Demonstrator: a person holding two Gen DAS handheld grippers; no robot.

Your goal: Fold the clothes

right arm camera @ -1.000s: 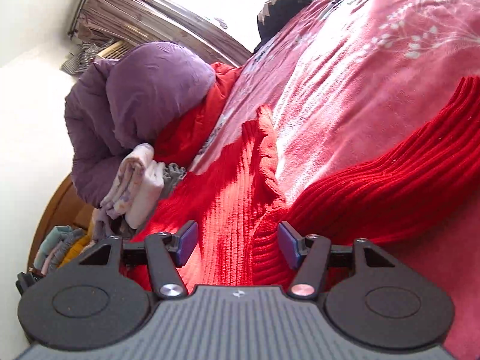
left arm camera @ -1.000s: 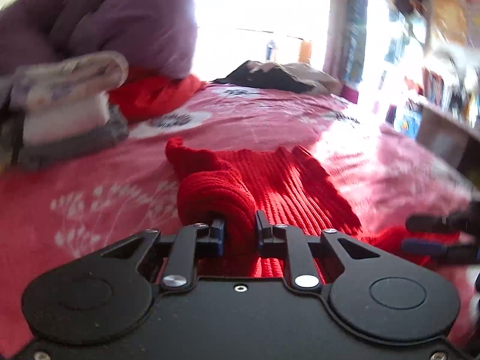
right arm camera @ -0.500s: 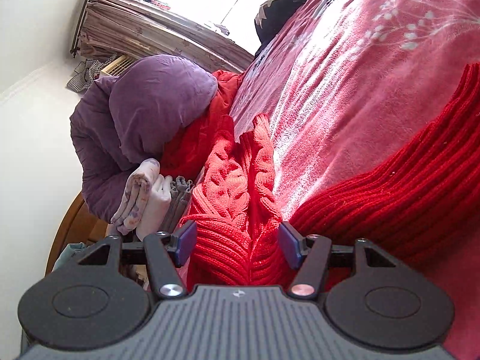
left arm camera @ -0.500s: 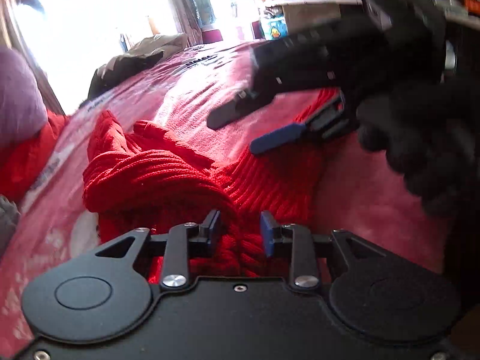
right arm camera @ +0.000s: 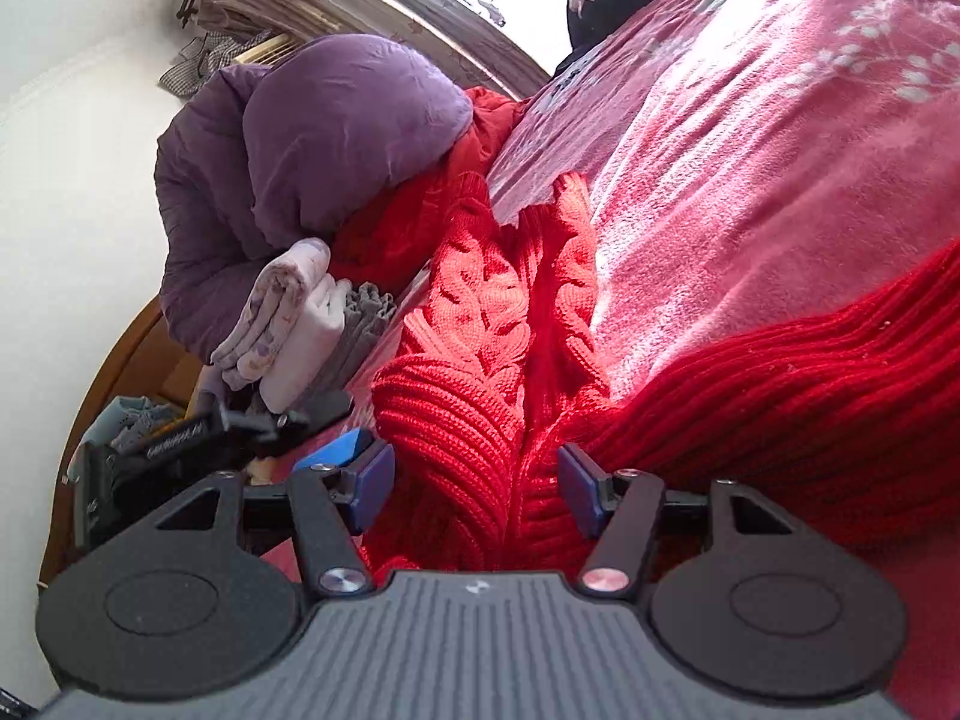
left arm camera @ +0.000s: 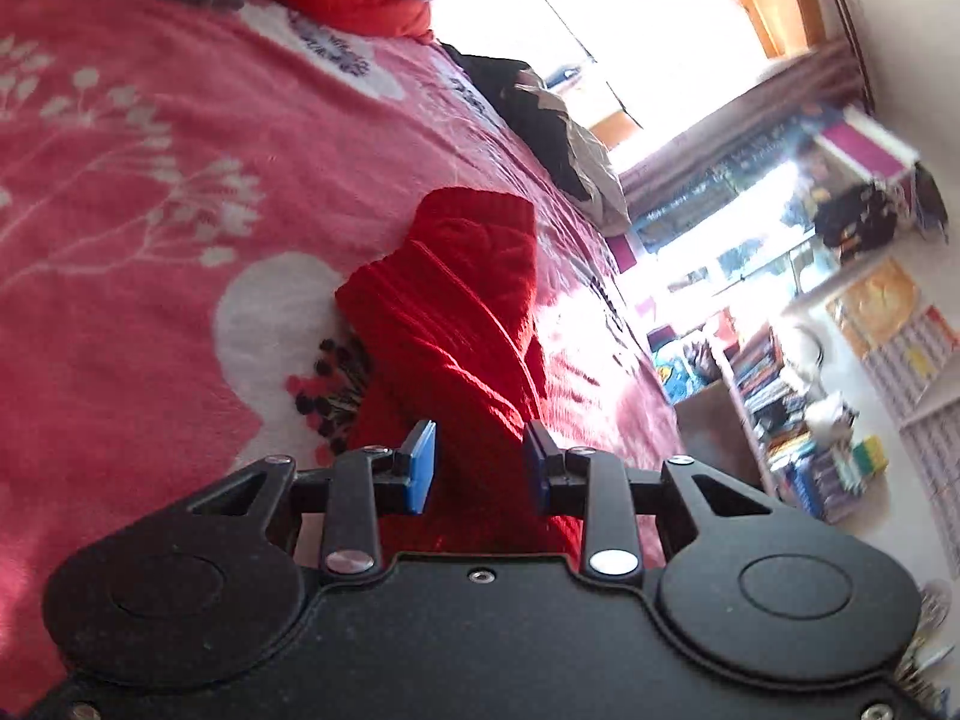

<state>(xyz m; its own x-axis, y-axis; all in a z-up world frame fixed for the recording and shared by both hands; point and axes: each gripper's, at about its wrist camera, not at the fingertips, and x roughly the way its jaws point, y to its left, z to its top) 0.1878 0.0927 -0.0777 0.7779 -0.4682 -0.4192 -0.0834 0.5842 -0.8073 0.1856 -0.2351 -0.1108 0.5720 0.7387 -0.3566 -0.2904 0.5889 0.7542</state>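
The big pink bed blanket (right arm camera: 750, 138) holds a purple coat (right arm camera: 324, 138), and the red knit sweater (right arm camera: 480, 360) lies bunched up in the middle of it, near a small stack of folded clothes (right arm camera: 294, 324). I think one sleeve has just been laid over, so the fold is only part done. The left claw (left arm camera: 480, 468) and right claw (right arm camera: 477, 489) both gape wide with sweater between the blue pads but not pinched; next, one should grab an edge.
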